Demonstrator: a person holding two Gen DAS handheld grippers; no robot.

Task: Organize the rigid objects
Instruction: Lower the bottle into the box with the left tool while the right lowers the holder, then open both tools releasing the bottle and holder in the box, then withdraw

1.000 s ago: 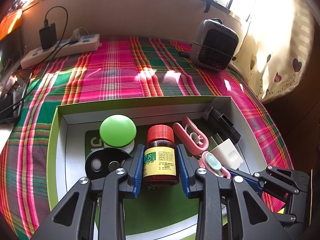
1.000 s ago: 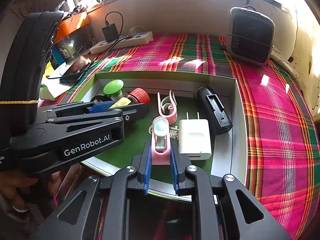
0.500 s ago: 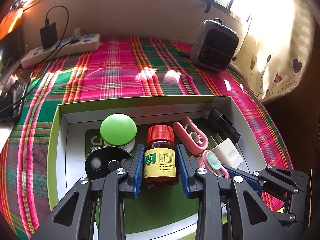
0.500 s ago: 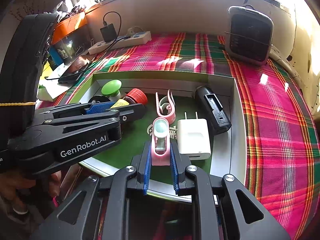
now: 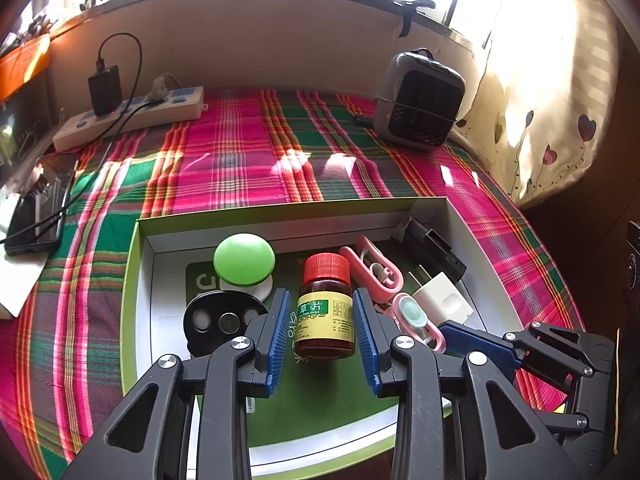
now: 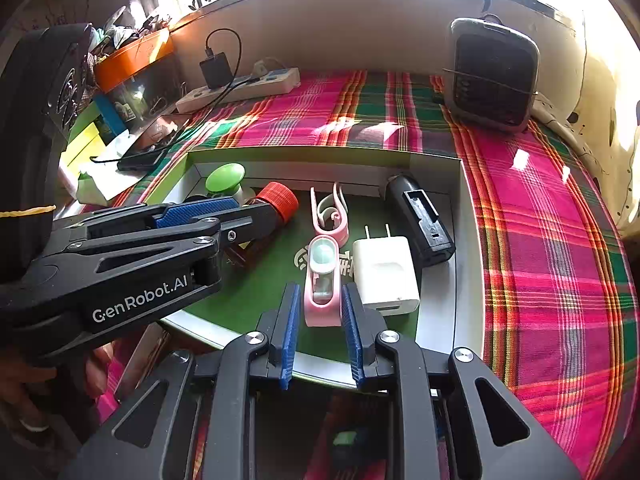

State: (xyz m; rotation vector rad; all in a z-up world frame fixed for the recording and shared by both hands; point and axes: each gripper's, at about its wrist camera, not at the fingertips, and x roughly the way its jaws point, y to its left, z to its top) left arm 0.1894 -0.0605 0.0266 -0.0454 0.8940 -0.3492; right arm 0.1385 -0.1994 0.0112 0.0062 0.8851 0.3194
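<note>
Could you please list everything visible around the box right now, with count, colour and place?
Box: one, green rim, white walls, on the cloth.
Bottle: one, brown with red cap, in the box, between the left gripper's pads.
Pink gadget: one, pink with pale green top, in the box, between the right gripper's opening pads.
Pink clip: one, behind the gadget.
Charger: one, white, right of the gadget.
Black holder: one, by the box's right wall.
Green-topped jar: one, box's back left.
Black disc: one, in front of the jar.
Power strip: one, white, far left.
Heater: one, grey, far right.
Cloth: one, plaid.
Left gripper: black, blue pads.
Right gripper: same.
</note>
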